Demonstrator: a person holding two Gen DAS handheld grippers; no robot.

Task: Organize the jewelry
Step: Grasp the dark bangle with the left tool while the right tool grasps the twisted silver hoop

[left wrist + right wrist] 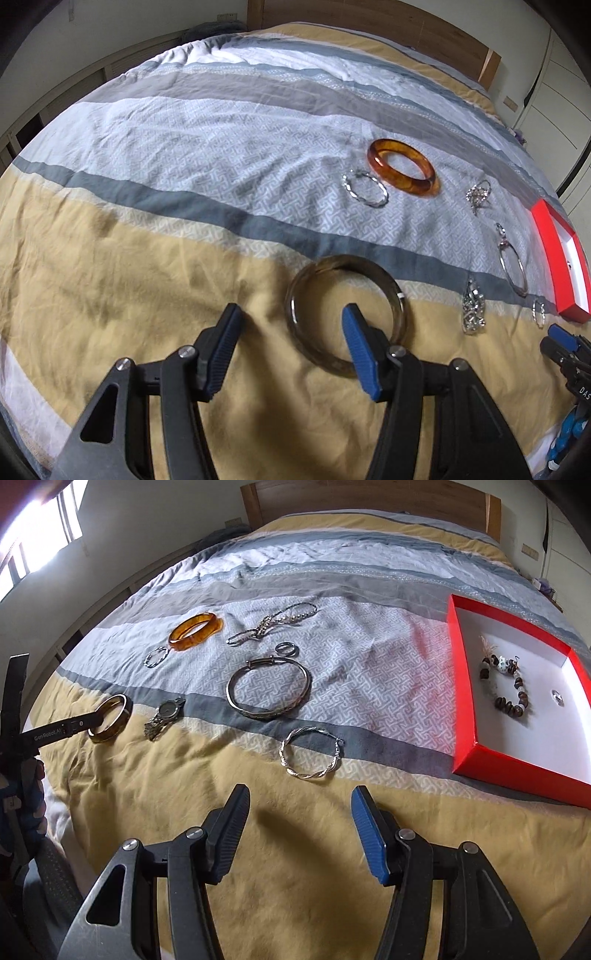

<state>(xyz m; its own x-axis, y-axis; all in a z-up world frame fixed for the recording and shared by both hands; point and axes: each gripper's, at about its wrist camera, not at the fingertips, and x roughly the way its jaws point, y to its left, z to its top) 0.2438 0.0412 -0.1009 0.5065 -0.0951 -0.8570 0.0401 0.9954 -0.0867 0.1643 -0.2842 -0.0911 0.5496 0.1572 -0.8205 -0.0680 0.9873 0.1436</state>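
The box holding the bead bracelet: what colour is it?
Red walls, white inside; the box shows best in the right wrist view.

Left hand-held gripper [291, 314] jaws spread wide, low; right hand-held gripper [301, 797] likewise spread, empty

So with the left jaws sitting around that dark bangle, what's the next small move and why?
Probably close the left gripper on the dark bangle's near-left rim. Its jaws stand open, the right one inside the ring and the left one outside, so the rim lies between them, still flat on the bedspread. Once gripped, it could go to the red box.
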